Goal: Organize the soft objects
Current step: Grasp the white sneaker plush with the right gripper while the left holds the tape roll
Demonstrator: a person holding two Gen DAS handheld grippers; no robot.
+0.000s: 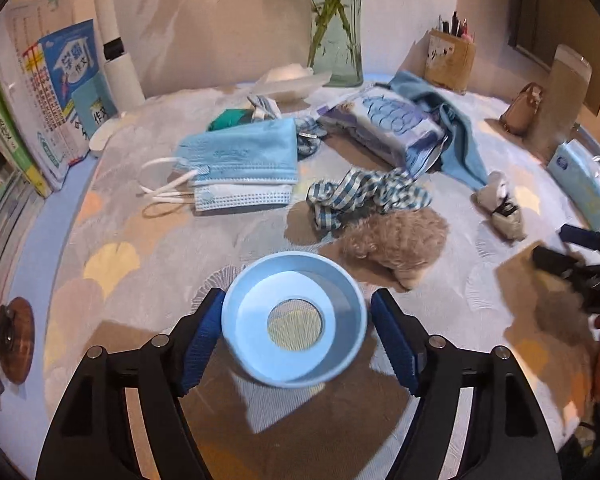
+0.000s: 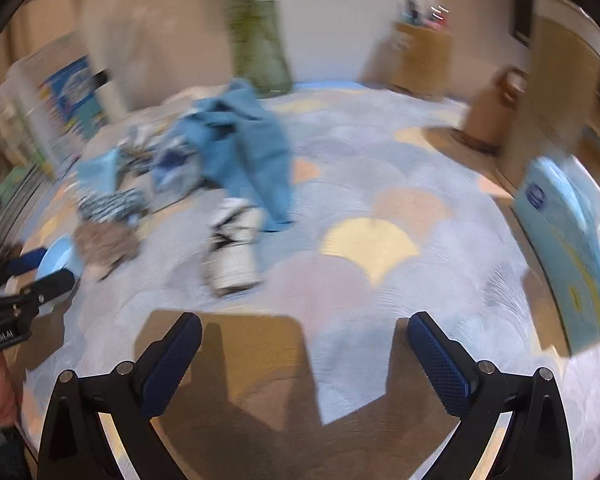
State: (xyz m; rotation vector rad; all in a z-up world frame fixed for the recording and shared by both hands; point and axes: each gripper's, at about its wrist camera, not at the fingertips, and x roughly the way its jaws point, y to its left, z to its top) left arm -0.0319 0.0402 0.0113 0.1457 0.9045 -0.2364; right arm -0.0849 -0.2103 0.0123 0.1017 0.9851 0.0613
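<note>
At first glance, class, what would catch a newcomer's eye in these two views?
First, the light blue bowl with a mesh hole in its bottom, sitting between the fingers of the left gripper at the near edge of the pastel scalloped mat. Behind it lie a fluffy tan plush, a checked blue cloth and stacked face masks. The right gripper stands open over bare mat.
</note>
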